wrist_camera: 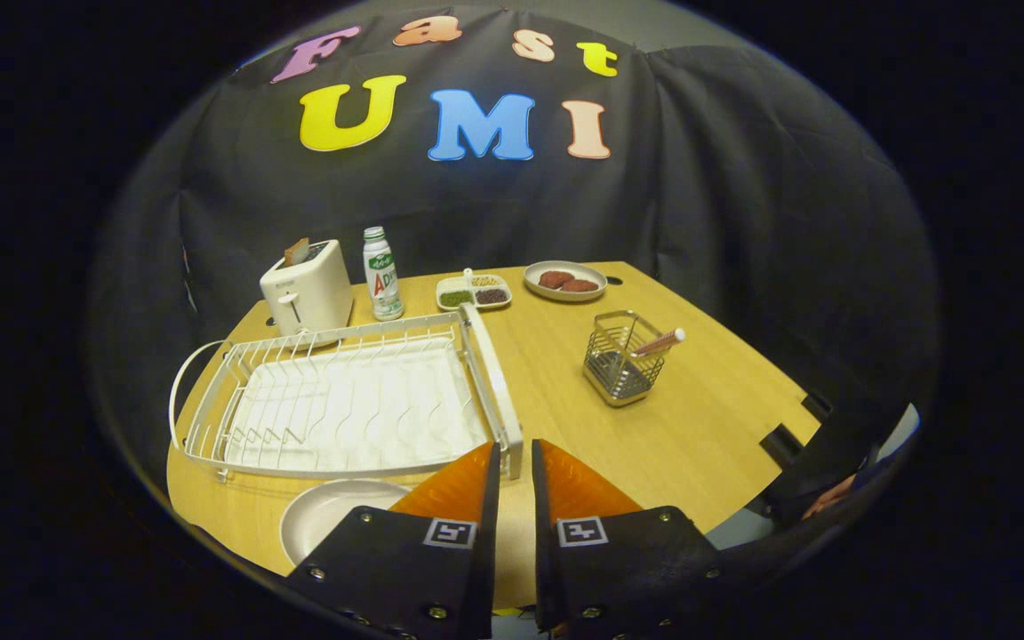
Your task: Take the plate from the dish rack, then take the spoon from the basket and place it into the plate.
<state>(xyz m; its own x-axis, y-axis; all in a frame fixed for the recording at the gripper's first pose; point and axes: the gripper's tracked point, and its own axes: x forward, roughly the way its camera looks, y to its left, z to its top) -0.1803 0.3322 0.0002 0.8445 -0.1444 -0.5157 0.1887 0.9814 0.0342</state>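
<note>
On the near edge of a light wooden counter (699,427), a round white plate (330,516) lies flat, just in front of a white wire dish rack (343,404) whose slots stand empty. The plate sits beside the left finger of the gripper (516,484), partly hidden by the gripper's body.

The jaws are nearly closed, with only a narrow slit between the 2 fingers, and they hold nothing. The fingertips hover just short of the rack's near right corner, above the counter's front edge.

Judging by the empty rack and the plate on the counter, the plate step looks finished and the spoon step is next. The spoon shows as a pale handle with a pink-red tip (661,342), leaning out of a small square silver wire basket (623,360) toward the right side of the counter, well beyond the fingers and to their right. The next move would call for opening the jaws, swinging right and forward to the basket, and closing on the slim handle.

The gripper is held low and fairly level, pointing toward the back of the counter, where a white toaster (308,293), a green-capped bottle (381,274), a divided white dish (474,292) and a plate of brown patties (565,280) stand.
</note>
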